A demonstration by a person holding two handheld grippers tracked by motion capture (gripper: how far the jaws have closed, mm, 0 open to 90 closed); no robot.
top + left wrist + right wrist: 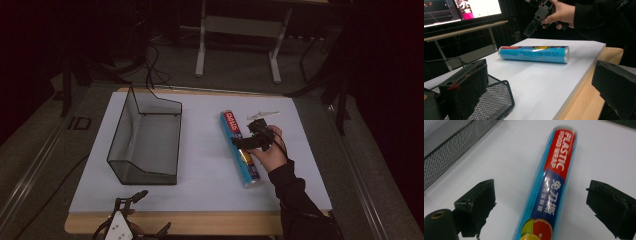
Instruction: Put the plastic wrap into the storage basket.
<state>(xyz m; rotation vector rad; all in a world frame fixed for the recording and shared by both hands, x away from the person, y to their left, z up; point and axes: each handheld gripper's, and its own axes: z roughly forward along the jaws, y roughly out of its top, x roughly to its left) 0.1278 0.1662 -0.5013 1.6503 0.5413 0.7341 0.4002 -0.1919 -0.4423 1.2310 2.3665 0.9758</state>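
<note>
Left gripper (131, 220) is idling at the surface's (210, 170) near edge, jaws apart, gripping nothing. Wire basket (145, 137) is standing on the white sheet's left half. Roll (241, 148) is lying flat right of centre: blue film wrap, red "PLASTIC FOOD WRAP" band, citrus print. Right gripper (252, 141) is hovering over it, jaws spread wide either side, not touching. Bare sheet is lying open between basket and roll.
</note>
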